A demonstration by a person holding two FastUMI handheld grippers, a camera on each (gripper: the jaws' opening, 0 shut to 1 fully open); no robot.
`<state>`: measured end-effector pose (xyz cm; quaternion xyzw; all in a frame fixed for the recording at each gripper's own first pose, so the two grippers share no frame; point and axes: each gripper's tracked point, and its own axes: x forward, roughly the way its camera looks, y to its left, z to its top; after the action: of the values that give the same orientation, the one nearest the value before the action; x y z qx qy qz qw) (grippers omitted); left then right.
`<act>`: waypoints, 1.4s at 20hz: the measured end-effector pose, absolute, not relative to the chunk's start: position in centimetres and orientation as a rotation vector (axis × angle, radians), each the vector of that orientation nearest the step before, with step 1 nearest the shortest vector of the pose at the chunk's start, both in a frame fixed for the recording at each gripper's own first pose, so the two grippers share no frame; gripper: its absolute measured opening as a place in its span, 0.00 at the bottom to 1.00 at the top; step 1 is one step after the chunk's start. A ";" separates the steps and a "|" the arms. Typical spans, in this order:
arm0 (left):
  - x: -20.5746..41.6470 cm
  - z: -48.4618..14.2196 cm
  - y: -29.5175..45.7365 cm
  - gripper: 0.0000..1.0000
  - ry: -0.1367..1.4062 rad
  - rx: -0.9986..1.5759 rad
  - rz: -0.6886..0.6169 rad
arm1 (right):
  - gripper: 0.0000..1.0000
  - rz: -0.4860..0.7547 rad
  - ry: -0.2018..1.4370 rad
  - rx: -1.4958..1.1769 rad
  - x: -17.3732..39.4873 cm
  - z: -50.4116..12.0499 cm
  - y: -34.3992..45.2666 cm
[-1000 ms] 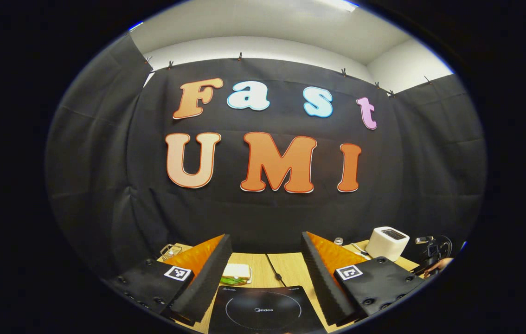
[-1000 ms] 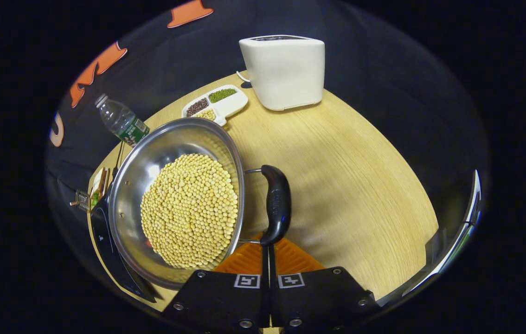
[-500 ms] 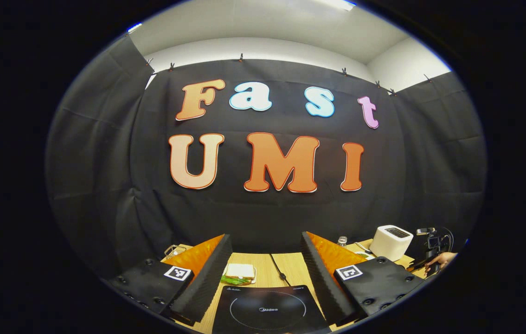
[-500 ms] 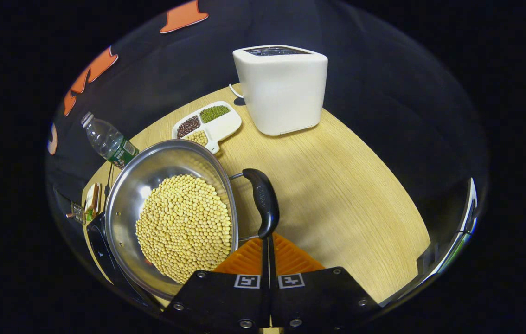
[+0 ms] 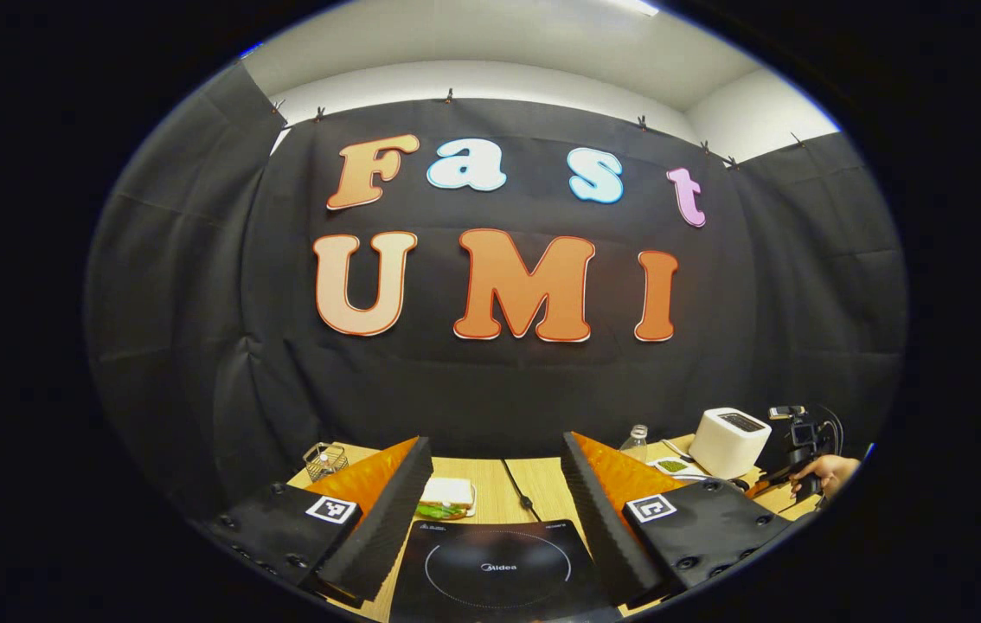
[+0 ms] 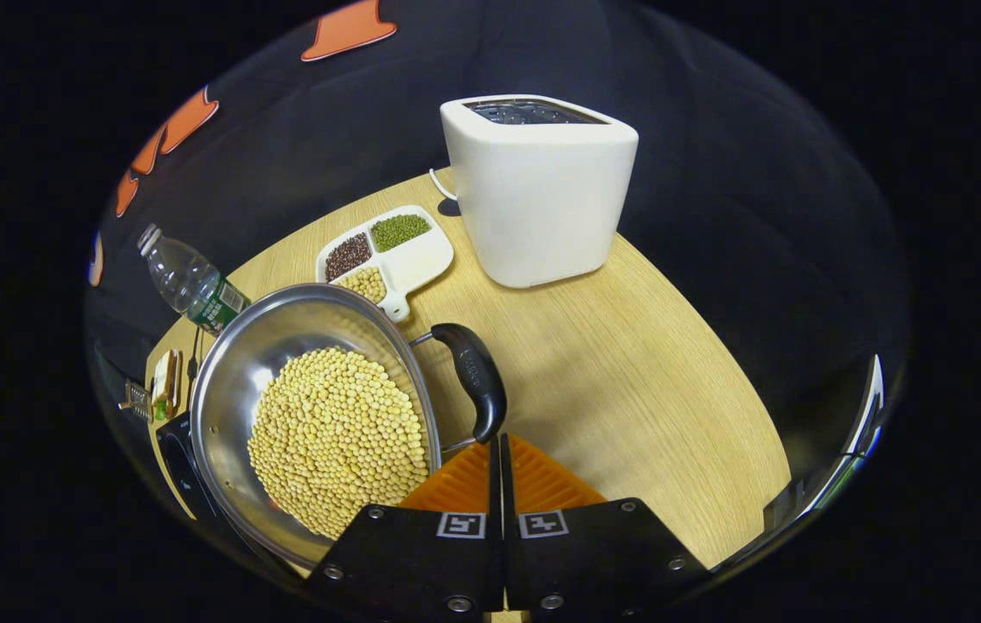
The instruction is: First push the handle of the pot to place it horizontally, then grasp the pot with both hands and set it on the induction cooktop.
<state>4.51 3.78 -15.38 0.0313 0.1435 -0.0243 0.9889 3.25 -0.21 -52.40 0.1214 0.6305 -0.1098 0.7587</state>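
A steel pot (image 6: 235, 368) full of yellow beans (image 6: 339, 433) sits on the wooden table, its left rim over the edge of the black induction cooktop (image 6: 177, 459). The pot's black handle (image 6: 473, 381) stands on its right side, tilted, with its far end leaning left. My right gripper (image 6: 497, 439) is shut, its tips against the handle's near end, nothing between them. My left gripper (image 5: 496, 446) is open above the induction cooktop (image 5: 495, 567), nothing between its fingers.
A white toaster (image 6: 542, 190), a divided dish of beans (image 6: 387, 255) and a water bottle (image 6: 188, 281) stand behind the pot. Beyond the cooktop lie a sandwich (image 5: 445, 495), a cable and a wire basket (image 5: 323, 459). A hand (image 5: 823, 472) shows at far right.
The right gripper has pushed forward against the handle; the pot has turned, the handle's far end swinging left. The toaster looks nearer. The left gripper's view shifted slightly, showing more of the table.
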 end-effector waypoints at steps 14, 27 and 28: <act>4.4 -23.5 -1.1 0.98 0.481 -0.007 -0.136 | 0.00 -0.217 1.298 0.196 5.3 -51.2 -1.0; 5.8 -38.4 -11.2 0.98 0.908 -0.087 -0.261 | 0.75 0.040 1.188 0.079 7.9 -47.3 1.6; 6.0 -39.8 -11.8 0.98 0.936 -0.078 -0.261 | 0.81 0.049 1.188 0.075 8.1 -47.9 2.2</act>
<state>6.01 -11.84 -39.84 -0.0376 0.4495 -0.1252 0.8837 8.12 2.18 -47.86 0.0353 0.5595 0.0230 0.8278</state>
